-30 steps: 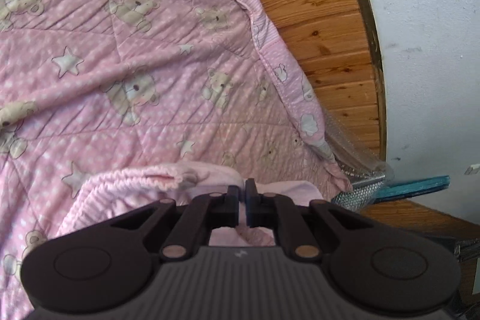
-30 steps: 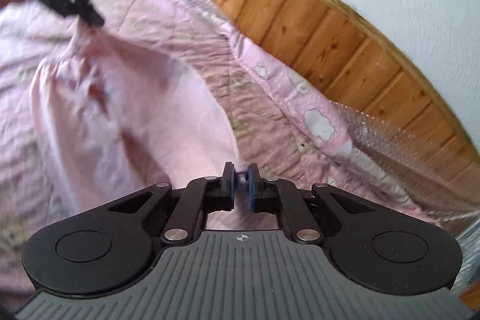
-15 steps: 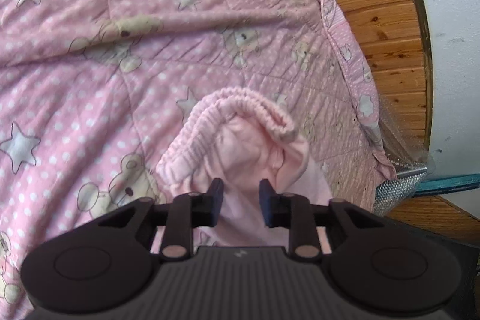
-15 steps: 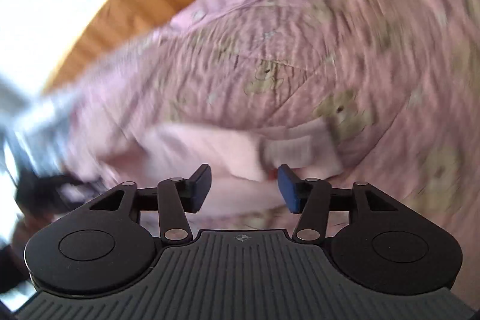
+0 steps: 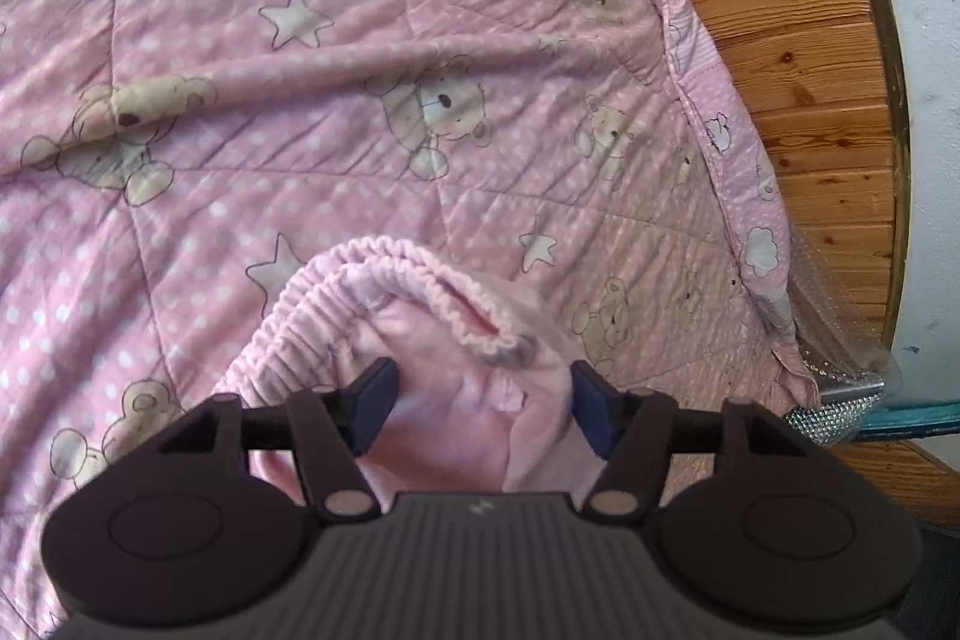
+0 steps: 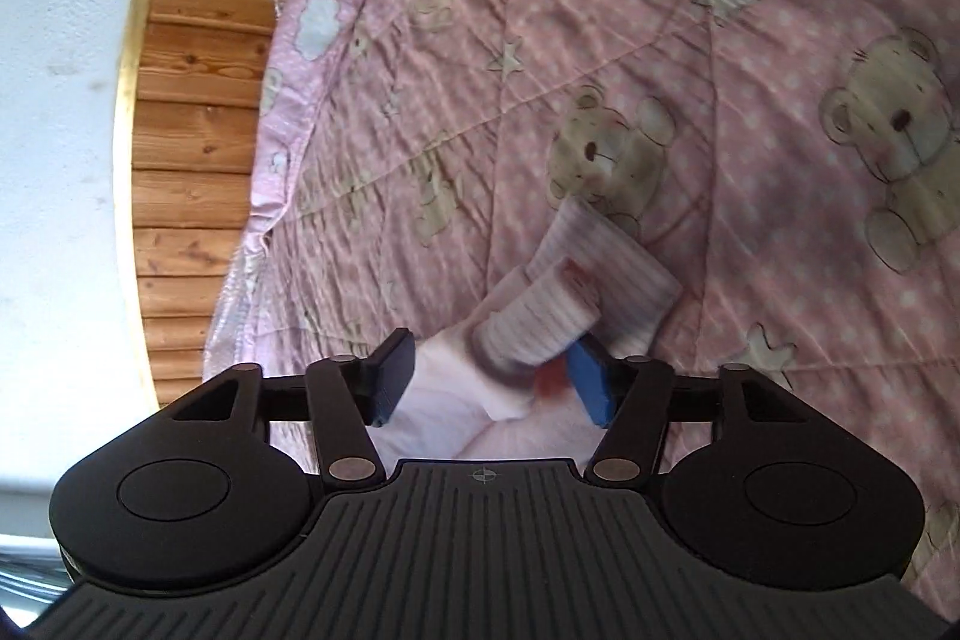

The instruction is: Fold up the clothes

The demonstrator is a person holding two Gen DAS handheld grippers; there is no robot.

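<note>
Both tongs, left [image 5: 483, 412] and right [image 6: 492, 382], have spread wide, releasing one pink garment [image 5: 456, 400] onto one quilt [image 5: 360, 130].

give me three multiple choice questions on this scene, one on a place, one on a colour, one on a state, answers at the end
1. Where does the pink garment with the ruffled elastic waistband lie?
A. on the pink quilt printed with teddy bears and stars
B. on a wooden chair
C. in a basket

2. What colour are the striped cuffs of the garment's legs?
A. green and black
B. pink and white
C. plain yellow

3. How do the fingers of the left tool stand?
A. shut on the waistband
B. shut on nothing
C. spread open

Answers:
1. A, the quilt surrounds the garment in both views.
2. B, the right wrist view shows pink and white stripes near the right tool.
3. C, a wide gap with loose fabric shows between the pads.
</note>
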